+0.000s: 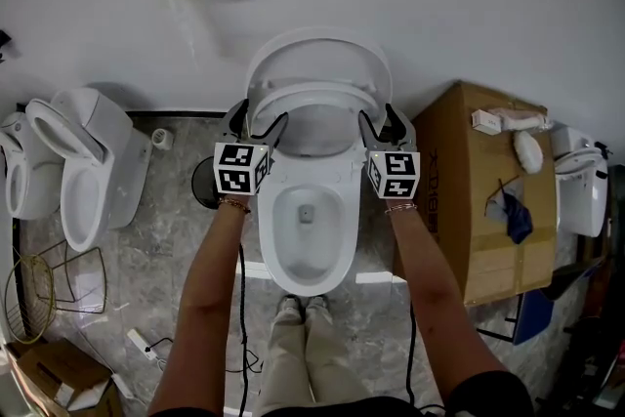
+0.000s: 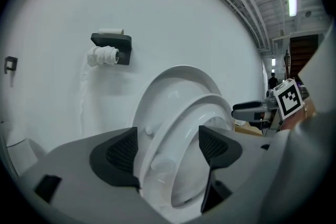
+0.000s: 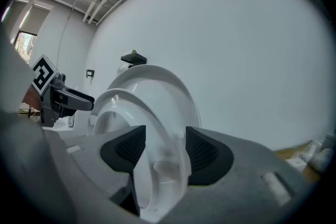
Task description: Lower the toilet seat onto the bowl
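We clamp the left gripper (image 1: 260,120) and right gripper (image 1: 377,117) on either side of the toilet seat (image 1: 312,93). It stands raised above the toilet bowl (image 1: 273,220), tilted just off the lid (image 1: 317,49).

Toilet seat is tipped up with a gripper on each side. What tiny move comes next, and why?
Probably swing both grippers forward and down together. The seat leans off the lid but isn't on the bowl yet, and the left gripper and right gripper each seem to grip one side of it.
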A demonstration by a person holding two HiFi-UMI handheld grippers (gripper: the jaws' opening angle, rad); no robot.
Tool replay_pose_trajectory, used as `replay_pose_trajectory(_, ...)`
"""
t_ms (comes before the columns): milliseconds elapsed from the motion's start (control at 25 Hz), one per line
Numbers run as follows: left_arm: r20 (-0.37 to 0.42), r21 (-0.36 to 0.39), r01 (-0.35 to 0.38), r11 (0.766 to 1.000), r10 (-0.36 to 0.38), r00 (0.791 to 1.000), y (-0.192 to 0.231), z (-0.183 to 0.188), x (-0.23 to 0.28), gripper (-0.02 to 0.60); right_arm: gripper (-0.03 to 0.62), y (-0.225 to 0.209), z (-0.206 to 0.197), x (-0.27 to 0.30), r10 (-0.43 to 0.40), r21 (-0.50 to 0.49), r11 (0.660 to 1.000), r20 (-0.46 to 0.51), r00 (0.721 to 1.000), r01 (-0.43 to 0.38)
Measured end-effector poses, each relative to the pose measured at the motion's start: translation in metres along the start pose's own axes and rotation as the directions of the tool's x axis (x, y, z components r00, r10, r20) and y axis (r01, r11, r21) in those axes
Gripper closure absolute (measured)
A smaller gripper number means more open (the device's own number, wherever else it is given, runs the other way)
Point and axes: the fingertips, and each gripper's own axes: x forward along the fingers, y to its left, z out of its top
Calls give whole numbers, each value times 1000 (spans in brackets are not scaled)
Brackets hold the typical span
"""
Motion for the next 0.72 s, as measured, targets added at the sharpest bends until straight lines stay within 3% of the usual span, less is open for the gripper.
replay_pose_trajectory(160, -2, 16, -14, 1000, 14, 1000, 5, 1, 4, 304, 386, -3, -2, 5, -3, 7, 1000, -1, 1000, 3)
replay_pose_trajectory(560, -41, 79, -20, 997, 23, 999, 8, -3, 15, 413, 492, -7, -3, 16, -14, 56, 998, -8, 1000, 15)
replay_pose_trajectory(720, -43, 76, -33, 997, 36, 998, 11, -3, 17, 458, 499, -8, -3, 17, -20, 44, 999, -5, 1000, 20)
